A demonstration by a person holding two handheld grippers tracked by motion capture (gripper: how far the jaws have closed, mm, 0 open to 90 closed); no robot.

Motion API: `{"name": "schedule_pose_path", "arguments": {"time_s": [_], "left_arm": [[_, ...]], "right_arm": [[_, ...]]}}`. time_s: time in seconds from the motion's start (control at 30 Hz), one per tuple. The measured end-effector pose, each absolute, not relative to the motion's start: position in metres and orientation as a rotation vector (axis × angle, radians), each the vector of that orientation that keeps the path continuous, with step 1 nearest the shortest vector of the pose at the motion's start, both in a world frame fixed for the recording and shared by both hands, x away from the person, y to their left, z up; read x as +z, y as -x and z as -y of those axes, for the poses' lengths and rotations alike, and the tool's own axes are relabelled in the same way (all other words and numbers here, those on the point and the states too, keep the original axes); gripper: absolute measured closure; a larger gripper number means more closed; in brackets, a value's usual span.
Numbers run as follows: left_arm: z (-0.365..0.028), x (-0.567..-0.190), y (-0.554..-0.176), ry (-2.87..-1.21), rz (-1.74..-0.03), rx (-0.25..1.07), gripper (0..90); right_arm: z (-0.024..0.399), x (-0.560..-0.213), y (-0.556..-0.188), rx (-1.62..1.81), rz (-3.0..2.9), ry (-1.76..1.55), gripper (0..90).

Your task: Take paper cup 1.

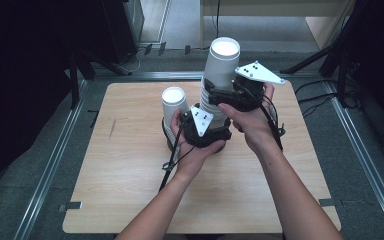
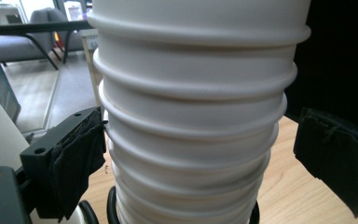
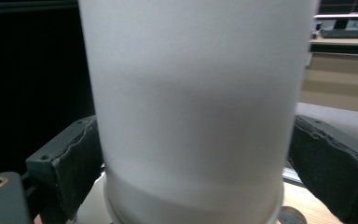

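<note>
A tall stack of upturned white paper cups (image 1: 219, 75) stands mid-table; its ribbed rims (image 2: 191, 140) show close up in the left gripper view. My left gripper (image 1: 211, 134) sits low at the stack's foot. One of its pads (image 2: 81, 158) lies against the rims, and the other pad (image 2: 335, 163) stands a narrow gap off. My right gripper (image 1: 219, 96) is higher up, with both pads pressed on the smooth wall of the top cup (image 3: 191, 116). A shorter stack of cups (image 1: 174, 102) stands just left of the tall one.
The wooden table (image 1: 130, 165) has bare room to the left, right and front. Metal rails (image 1: 55, 160) run along its sides. Cables lie on the floor at the back right (image 1: 320, 95). A black ring (image 2: 98, 212) circles the stack's foot.
</note>
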State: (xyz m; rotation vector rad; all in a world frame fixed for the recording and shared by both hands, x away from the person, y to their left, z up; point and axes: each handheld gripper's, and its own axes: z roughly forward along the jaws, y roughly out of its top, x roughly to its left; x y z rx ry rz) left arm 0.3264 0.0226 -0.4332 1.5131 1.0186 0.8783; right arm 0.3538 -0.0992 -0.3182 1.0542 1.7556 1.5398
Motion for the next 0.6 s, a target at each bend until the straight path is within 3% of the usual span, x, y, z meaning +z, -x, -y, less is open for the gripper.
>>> {"name": "schedule_pose_path", "arguments": {"time_s": [0.6], "left_arm": [[-0.0171, -0.4348, -0.3359, -1.512, -1.029, 0.923, 3.2]], "right_arm": [[0.0969, -0.3206, -0.3602, 1.571, -1.760, -1.030, 9.1]]}}
